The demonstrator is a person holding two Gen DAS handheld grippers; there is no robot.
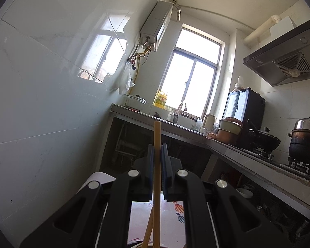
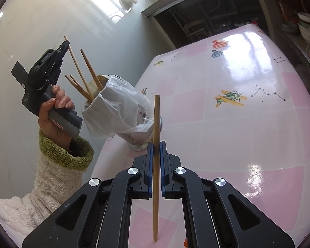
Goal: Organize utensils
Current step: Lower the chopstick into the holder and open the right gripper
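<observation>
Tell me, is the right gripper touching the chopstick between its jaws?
Touching. The right wrist view shows the right gripper with its jaws closed flat against both sides of the upright chopstick, no gap showing.

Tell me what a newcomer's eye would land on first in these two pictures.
First, the right gripper shut on an upright wooden chopstick over the pink patterned tablecloth. Next, at left, a hand in a fleecy sleeve holds the left gripper, which lowers another chopstick into a metal holder wrapped in a plastic bag. In the left wrist view, the bright kitchen window dominates.
</observation>
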